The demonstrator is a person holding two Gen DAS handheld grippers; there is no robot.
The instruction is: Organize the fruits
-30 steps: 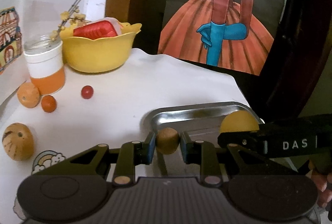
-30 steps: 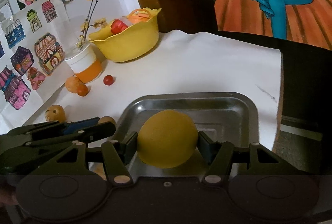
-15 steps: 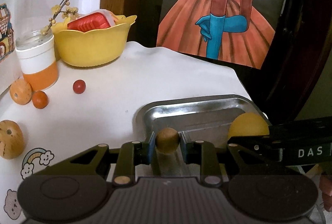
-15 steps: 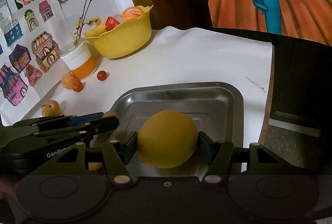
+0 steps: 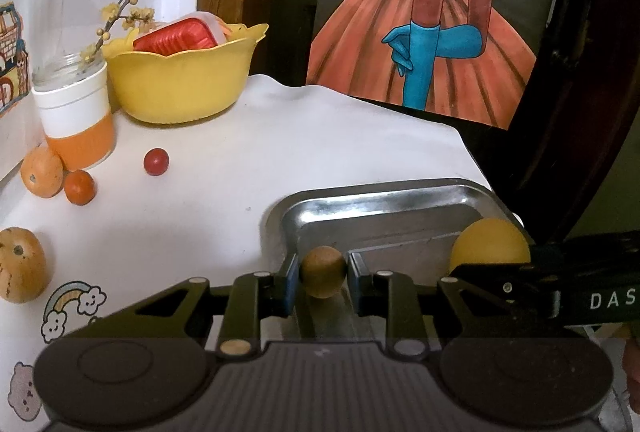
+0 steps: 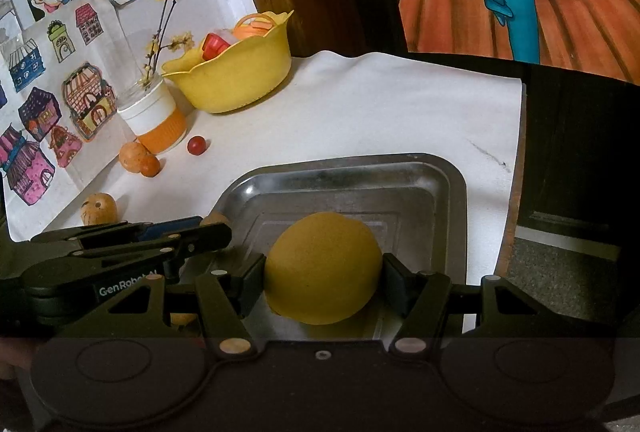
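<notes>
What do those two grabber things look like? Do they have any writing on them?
Both are black. The left gripper has blue pads on its fingertips; the right gripper has dark ones. Each has jointed bars with pale round rivets and a ribbed body with two round discs. White letters read "GenRobot.AI" and "DAS".

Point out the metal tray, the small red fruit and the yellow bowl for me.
metal tray [image 6: 448,176], right wrist view, far right rim.
small red fruit [image 5: 156,161], left wrist view, its middle.
yellow bowl [image 5: 180,80], left wrist view, front wall.
</notes>
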